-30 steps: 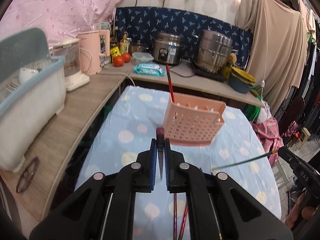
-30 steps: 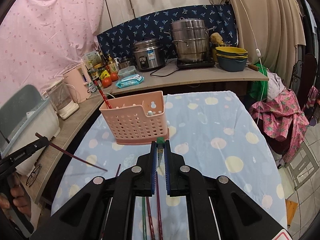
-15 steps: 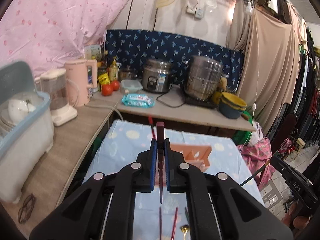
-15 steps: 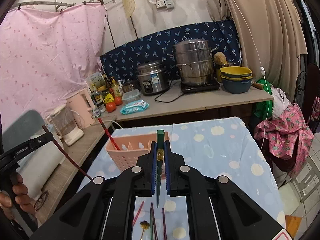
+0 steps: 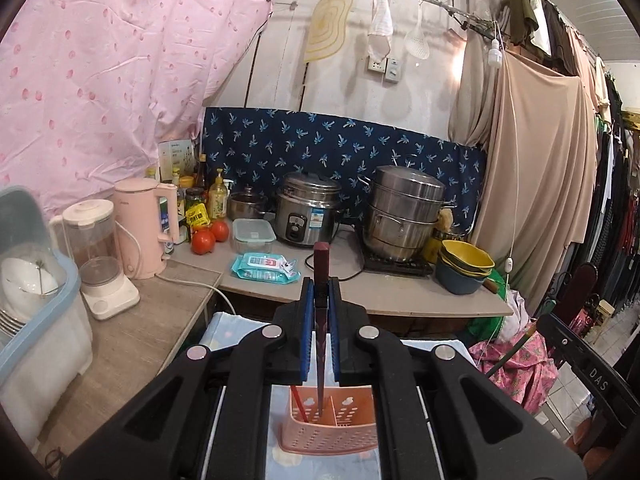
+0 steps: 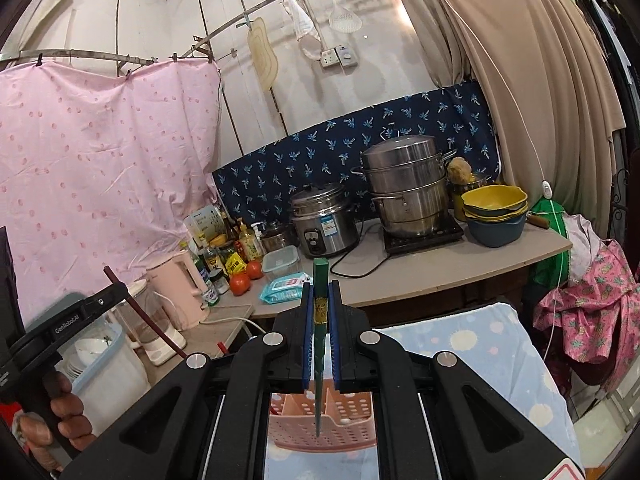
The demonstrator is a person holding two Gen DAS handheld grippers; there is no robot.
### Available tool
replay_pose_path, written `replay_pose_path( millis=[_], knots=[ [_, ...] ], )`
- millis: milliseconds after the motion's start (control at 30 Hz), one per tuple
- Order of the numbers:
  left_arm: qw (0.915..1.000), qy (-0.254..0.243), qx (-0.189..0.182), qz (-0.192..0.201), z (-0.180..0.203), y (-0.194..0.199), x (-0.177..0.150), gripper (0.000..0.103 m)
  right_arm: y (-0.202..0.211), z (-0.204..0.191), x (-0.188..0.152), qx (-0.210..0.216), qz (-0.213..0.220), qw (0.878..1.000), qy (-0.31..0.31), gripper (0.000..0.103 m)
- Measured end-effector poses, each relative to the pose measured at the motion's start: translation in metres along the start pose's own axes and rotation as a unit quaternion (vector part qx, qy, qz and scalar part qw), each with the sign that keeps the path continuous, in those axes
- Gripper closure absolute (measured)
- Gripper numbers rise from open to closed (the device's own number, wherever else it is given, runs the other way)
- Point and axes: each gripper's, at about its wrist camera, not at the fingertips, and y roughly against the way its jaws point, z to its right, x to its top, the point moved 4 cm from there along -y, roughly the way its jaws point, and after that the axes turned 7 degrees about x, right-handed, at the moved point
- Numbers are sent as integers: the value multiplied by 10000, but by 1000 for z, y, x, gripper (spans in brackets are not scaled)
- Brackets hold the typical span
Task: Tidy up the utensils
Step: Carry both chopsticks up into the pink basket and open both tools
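My left gripper (image 5: 321,292) is shut on a dark red chopstick (image 5: 321,256) that stands upright, its tip hanging over the pink slotted basket (image 5: 332,436). A red chopstick (image 5: 298,402) leans inside the basket's left compartment. My right gripper (image 6: 321,292) is shut on a green chopstick (image 6: 320,276), also upright, with its tip above the basket (image 6: 352,428). The basket sits on the blue dotted tablecloth (image 6: 460,344). In the right wrist view the left gripper (image 6: 76,316) shows at the left edge, with a hand (image 6: 60,412) on its handle.
Behind the table runs a counter (image 5: 400,292) with a rice cooker (image 5: 308,216), steel steamer pot (image 5: 404,212), stacked bowls (image 5: 464,268), wipes pack (image 5: 264,268), tomatoes (image 5: 208,236), pink kettle (image 5: 144,228) and blender (image 5: 100,260). A dish bin (image 5: 40,320) stands at the left.
Both grippers have risen and tipped up towards level. The basket has slid from mid-view down between the arms. The chopsticks stay gripped and now stand over the basket.
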Motion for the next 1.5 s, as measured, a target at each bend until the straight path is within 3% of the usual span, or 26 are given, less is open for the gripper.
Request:
replay_pose_path(
  millis=[367, 733, 1067, 1233, 1367, 1467, 1500],
  knots=[
    [9994, 5, 97, -332, -8, -52, -22, 96, -57, 12, -5, 63, -114, 9994, -309, 96],
    [9982, -1, 105, -593, -12, -69, -42, 96, -52, -3, 18, 127, 179, 9997, -82, 96],
    [9957, 46, 201, -898, -22, -79, -64, 96, -89, 27, -49, -139, -695, 9968, -362, 96],
    [9943, 103, 239, -1029, -27, -83, -73, 96, -93, 37, -69, -298, -913, 9943, -454, 96],
    [9934, 114, 293, -1105, -28, -83, -79, 94, -89, 40, -74, -435, -911, 9939, -452, 89],
    [9924, 173, 326, -1172, -31, -80, -83, 79, -81, 42, -77, -494, -902, 9936, -461, 74],
    [9924, 178, 330, -1174, -31, -79, -84, 79, -78, 42, -78, -501, -904, 9936, -459, 73]
  ],
)
